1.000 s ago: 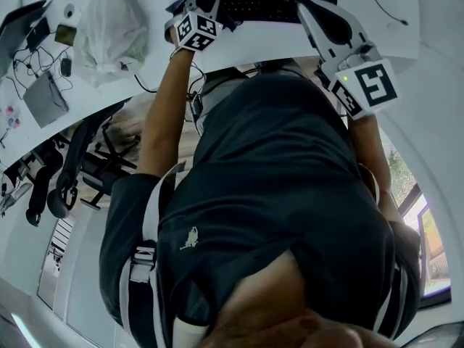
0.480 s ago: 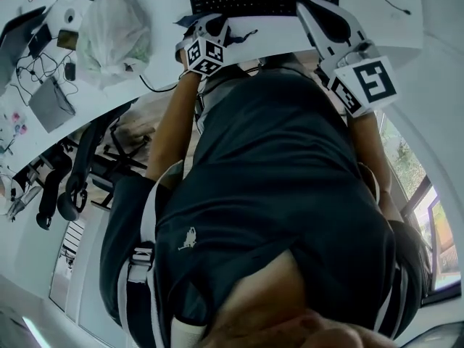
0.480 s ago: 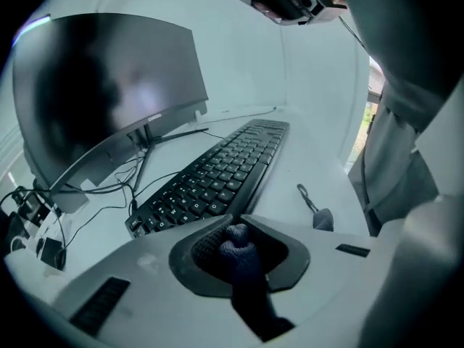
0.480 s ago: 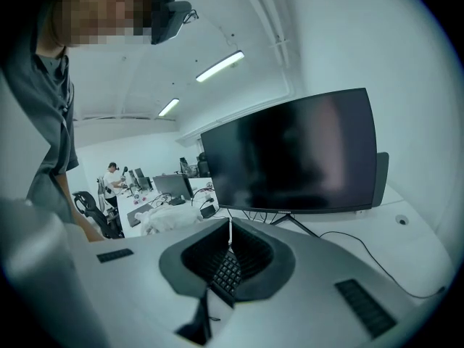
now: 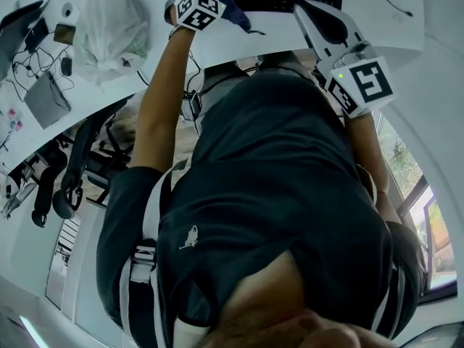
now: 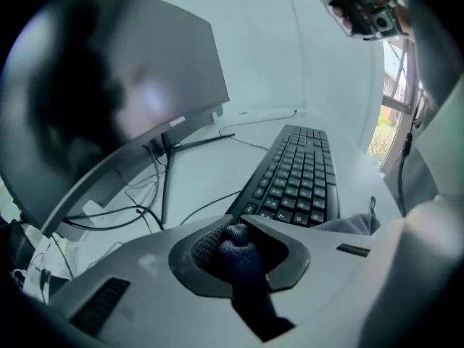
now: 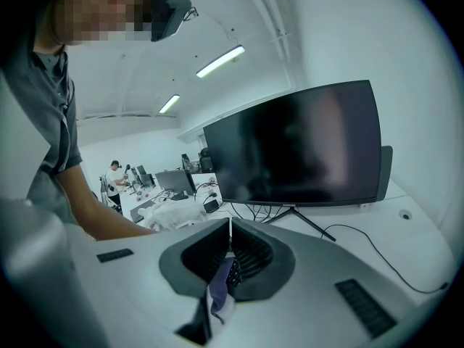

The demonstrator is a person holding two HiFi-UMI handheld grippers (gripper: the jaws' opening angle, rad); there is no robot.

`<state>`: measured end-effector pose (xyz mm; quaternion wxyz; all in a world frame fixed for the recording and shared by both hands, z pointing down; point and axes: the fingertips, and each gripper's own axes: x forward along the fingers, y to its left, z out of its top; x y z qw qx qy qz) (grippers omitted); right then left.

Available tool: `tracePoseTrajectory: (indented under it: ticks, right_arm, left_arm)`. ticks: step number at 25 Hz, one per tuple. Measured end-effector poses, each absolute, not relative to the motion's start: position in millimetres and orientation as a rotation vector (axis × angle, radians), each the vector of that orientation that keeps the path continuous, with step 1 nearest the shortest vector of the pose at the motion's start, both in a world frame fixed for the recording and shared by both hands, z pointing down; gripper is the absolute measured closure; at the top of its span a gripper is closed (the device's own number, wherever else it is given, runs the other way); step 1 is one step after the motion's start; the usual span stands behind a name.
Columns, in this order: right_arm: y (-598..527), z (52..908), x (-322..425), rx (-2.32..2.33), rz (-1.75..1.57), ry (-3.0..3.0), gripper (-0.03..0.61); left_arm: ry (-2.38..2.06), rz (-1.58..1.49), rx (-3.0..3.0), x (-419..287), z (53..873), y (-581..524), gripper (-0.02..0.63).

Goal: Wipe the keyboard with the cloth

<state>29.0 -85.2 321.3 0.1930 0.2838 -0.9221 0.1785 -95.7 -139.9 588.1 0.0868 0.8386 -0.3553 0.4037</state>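
Two grippers are in our hands, and both have their jaws together. Nearest us, the left gripper (image 6: 243,227) is clamped on a bunched dark blue cloth (image 6: 243,258), which fills the hollow between its jaws. The right gripper (image 7: 230,227) has its jaws closed tip to tip, with a small purplish scrap of fabric (image 7: 220,290) pinched deeper between them. Just beyond the left jaws the black keyboard (image 6: 297,183) lies on the white tabletop (image 6: 210,169). We hold the cloth at the keyboard's left end, though we cannot tell whether it touches the keys. We hold the right gripper raised near the keyboard's right end. Farther back stands a dark monitor (image 6: 109,100), with cables (image 6: 181,147) trailing beneath it.
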Motion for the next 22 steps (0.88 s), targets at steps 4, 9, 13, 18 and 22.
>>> tracePoseTrajectory:
  ticks: [4, 9, 13, 18, 22]
  right_arm:
    - [-84, 325, 32, 0.8, 0.509, -2.583, 0.568]
    - [-92, 331, 41, 0.815, 0.528, -2.571, 0.568]
    - [-97, 336, 42, 0.804, 0.535, -2.567, 0.568]
    - [-101, 338, 43, 0.793, 0.537, -2.56, 0.568]
    - [-105, 344, 49, 0.805, 0.556, -2.546, 0.568]
  left_arm:
    - [-1.129, 1.158, 2.48, -89, 597, -132, 0.583]
    - [-1.15, 1.096, 2.475, -64, 600, -88, 0.584]
    - [-1.014, 1.174, 2.556, -43, 604, -106, 0.584]
    - [-0.945, 1.211, 2.59, -39, 600, -141, 0.583]
    - [-1.044, 1.035, 2.549, -32, 596, -115, 0.583]
